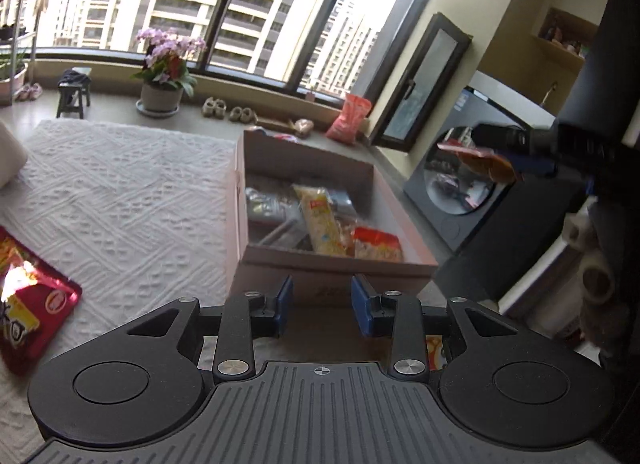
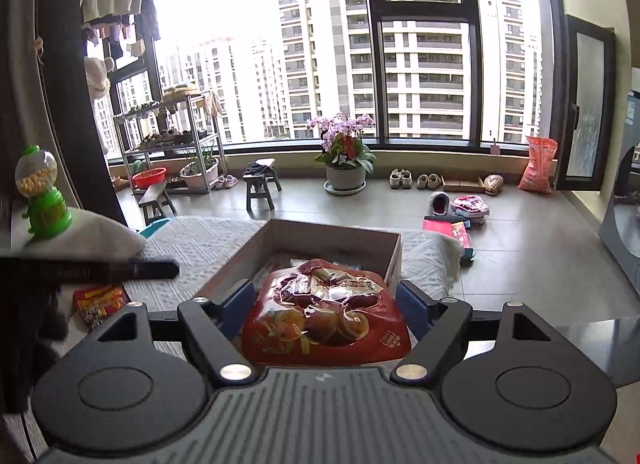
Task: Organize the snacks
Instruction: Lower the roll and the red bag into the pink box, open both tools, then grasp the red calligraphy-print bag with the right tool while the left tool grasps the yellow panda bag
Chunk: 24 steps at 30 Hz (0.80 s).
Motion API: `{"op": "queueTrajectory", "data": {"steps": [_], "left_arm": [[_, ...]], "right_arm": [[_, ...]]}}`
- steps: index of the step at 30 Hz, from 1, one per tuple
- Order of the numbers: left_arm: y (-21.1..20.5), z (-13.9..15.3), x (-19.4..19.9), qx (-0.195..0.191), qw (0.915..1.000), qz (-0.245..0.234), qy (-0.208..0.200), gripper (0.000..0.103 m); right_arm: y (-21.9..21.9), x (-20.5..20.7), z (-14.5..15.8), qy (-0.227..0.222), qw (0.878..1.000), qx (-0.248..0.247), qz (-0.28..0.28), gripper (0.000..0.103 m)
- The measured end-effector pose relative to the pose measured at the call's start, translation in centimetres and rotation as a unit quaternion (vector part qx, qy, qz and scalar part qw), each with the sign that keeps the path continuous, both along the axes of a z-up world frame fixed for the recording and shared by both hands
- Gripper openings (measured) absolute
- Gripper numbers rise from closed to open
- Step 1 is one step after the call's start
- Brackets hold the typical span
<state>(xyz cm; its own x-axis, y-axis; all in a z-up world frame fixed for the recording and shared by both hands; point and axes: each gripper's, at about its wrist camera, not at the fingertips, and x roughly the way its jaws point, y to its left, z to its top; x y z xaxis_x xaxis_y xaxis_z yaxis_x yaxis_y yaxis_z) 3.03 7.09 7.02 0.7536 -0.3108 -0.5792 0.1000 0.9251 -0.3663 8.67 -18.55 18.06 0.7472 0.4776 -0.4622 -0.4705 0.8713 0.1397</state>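
An open cardboard box (image 1: 320, 264) stands on a white textured blanket (image 1: 120, 192). Inside lie a yellow packet (image 1: 322, 220), a red-orange packet (image 1: 376, 244) and silvery packets (image 1: 264, 204). My left gripper (image 1: 322, 296) hovers before the box's near wall, its blue pads apart with nothing between them. My right gripper (image 2: 324, 304) is shut on a red snack bag (image 2: 324, 316) printed with fruit, held just short of the box (image 2: 332, 234). In the left wrist view that right gripper (image 1: 500, 144) shows at upper right with the bag (image 1: 484, 162). Another red snack bag (image 1: 32, 304) lies on the blanket at left.
A small red-yellow packet (image 2: 100, 302) lies on the blanket near the left gripper's dark finger (image 2: 152, 269). A green candy dispenser (image 2: 40, 196) stands on a white cushion. A washing machine (image 1: 460, 192) is right of the box. Potted orchids (image 2: 345, 160), stools and shoes line the window.
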Motion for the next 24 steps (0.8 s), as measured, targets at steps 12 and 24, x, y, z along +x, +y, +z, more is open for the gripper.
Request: {"op": "queueTrajectory", "data": {"steps": [12,24], "left_arm": [[11.9,-3.6,-13.0,0.042,0.9814,0.187,0.014,0.037],[16.0,-4.5,-16.6,-0.030,0.9796,0.199,-0.005,0.037]], "right_arm": [[16.7,1.3,-5.0,0.088,0.980,-0.079,0.161,0.088],[37.7,0.2,-13.9,0.153,0.928,-0.163,0.298,0.097]]}}
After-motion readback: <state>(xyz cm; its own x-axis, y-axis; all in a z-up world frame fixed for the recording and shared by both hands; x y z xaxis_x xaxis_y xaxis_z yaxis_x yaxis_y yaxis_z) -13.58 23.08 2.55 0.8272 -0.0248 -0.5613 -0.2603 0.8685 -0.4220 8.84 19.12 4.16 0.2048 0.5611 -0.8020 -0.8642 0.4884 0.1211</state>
